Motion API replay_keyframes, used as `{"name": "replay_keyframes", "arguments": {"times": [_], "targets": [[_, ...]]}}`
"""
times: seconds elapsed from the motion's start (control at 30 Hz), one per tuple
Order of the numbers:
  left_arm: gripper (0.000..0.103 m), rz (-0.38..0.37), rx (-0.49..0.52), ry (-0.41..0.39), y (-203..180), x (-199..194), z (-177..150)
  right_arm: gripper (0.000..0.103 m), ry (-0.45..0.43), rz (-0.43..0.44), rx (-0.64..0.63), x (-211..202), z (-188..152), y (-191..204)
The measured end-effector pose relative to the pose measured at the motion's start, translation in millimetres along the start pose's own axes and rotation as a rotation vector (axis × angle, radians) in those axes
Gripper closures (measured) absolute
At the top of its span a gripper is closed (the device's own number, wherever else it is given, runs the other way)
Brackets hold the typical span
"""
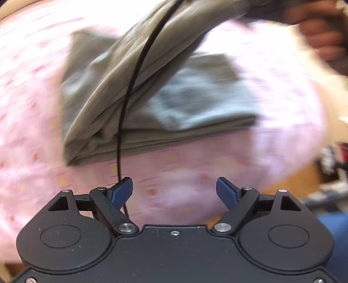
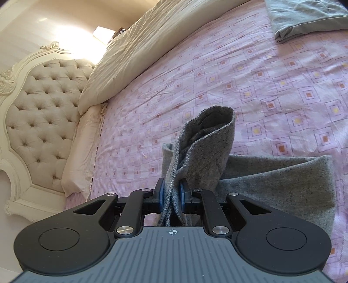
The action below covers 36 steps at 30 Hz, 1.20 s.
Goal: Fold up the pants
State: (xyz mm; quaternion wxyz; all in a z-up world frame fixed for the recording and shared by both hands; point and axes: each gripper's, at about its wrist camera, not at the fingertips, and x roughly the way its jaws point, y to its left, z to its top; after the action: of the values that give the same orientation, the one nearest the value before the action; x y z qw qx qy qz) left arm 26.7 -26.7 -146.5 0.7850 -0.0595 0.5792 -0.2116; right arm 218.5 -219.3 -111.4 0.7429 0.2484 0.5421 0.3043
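The grey pants (image 2: 261, 180) lie on the pink bed (image 2: 239, 82), one bunched edge clamped in the right gripper (image 2: 171, 193). The left gripper (image 1: 174, 192) hangs apart, empty. The soft, light knit looks droopy; grasping layered hems or the waistband seems best.

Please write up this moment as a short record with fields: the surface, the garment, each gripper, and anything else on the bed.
surface: bed with pink patterned sheet
garment: grey pants, partly folded, one end lifted off the sheet
right gripper: shut on a bunched edge of the grey pants
left gripper: open, nothing between its fingers, above the sheet in front of the folded part
cable: black cable runs across the left wrist view
other items: cream pillow, tufted headboard, second folded grey garment at the far corner
image quality: left wrist view blurred
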Motion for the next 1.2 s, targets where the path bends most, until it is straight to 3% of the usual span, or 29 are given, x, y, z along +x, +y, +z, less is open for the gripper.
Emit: {"name": "replay_keyframes", "arguments": {"times": [0.1,0.2,0.33,0.47,0.53,0.67,0.8,0.97,1.07,1.13,1.2], "targets": [[0.019,-0.091,0.015,-0.084,-2,-32,5,0.089,0.000,-0.018,-0.001,-3,-3,-7],[0.019,-0.182,-0.054,-0.201,6,-57,16,0.089,0.001,-0.046,0.005,-6,-9,-18],[0.019,-0.170,-0.182,-0.342,20,-77,41,0.089,-0.004,-0.076,0.023,-13,-20,-36],[0.017,-0.218,-0.239,-0.442,34,-96,61,0.089,0.007,-0.129,0.024,-20,-38,-51],[0.014,-0.161,-0.268,-0.464,41,-95,73,0.089,0.008,-0.160,0.021,-23,-47,-60],[0.014,0.084,-0.303,-0.353,51,-59,99,0.098,0.003,-0.250,-0.006,-26,-60,-74],[0.015,0.294,-0.195,-0.237,48,-17,105,0.098,0.001,-0.337,-0.024,-27,-66,-91],[0.015,0.308,-0.034,-0.135,26,36,105,0.097,-0.041,-0.432,-0.157,-39,-71,-82],[0.015,0.320,0.010,-0.035,14,68,100,0.096,-0.092,-0.466,-0.252,-49,-80,-68],[0.014,0.308,0.017,0.002,9,82,94,0.084,-0.101,-0.474,-0.303,-52,-86,-61],[0.009,0.319,0.025,0.008,7,88,91,0.071,-0.110,-0.421,-0.287,-53,-91,-58]]}}
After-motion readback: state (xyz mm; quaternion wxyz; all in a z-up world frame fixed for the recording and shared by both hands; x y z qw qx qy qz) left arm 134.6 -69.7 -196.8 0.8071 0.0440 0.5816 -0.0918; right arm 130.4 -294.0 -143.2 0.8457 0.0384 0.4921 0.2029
